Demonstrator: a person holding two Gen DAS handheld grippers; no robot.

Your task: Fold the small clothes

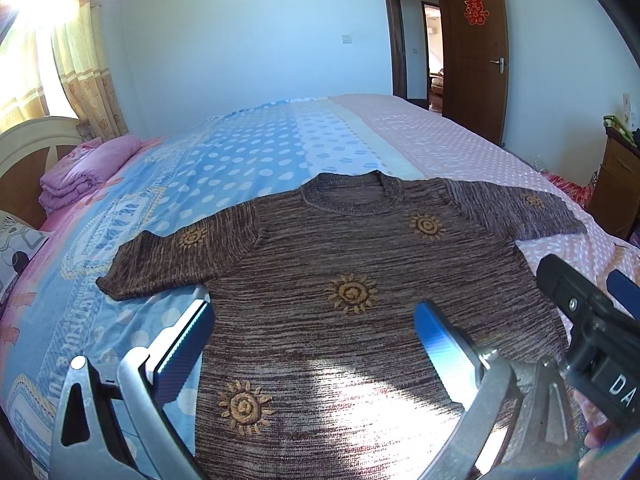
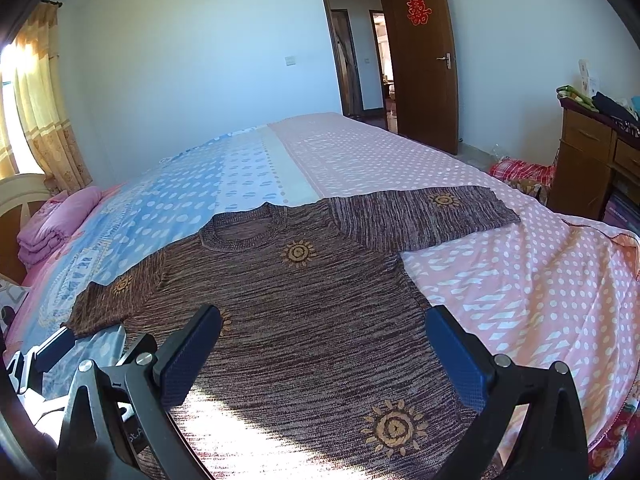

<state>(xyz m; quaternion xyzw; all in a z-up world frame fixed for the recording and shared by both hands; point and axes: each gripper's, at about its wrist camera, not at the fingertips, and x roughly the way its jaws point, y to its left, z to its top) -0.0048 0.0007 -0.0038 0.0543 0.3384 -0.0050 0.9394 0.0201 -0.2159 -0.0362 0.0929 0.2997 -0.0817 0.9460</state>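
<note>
A small brown knit sweater (image 1: 344,264) with orange sun patterns lies flat, face up, on the bed, both sleeves spread out; it also shows in the right wrist view (image 2: 304,304). My left gripper (image 1: 316,320) is open and empty, hovering above the sweater's lower left part. My right gripper (image 2: 324,332) is open and empty above the sweater's lower middle. The right gripper's body shows at the right edge of the left wrist view (image 1: 592,320). The left gripper's finger shows at the lower left of the right wrist view (image 2: 52,344).
The bed (image 2: 500,280) has a blue and pink dotted cover. A folded pink quilt (image 1: 84,172) lies by the headboard at left. A wooden cabinet (image 2: 592,160) stands right of the bed, with a red cloth on the floor by it. An open door (image 2: 424,56) is behind.
</note>
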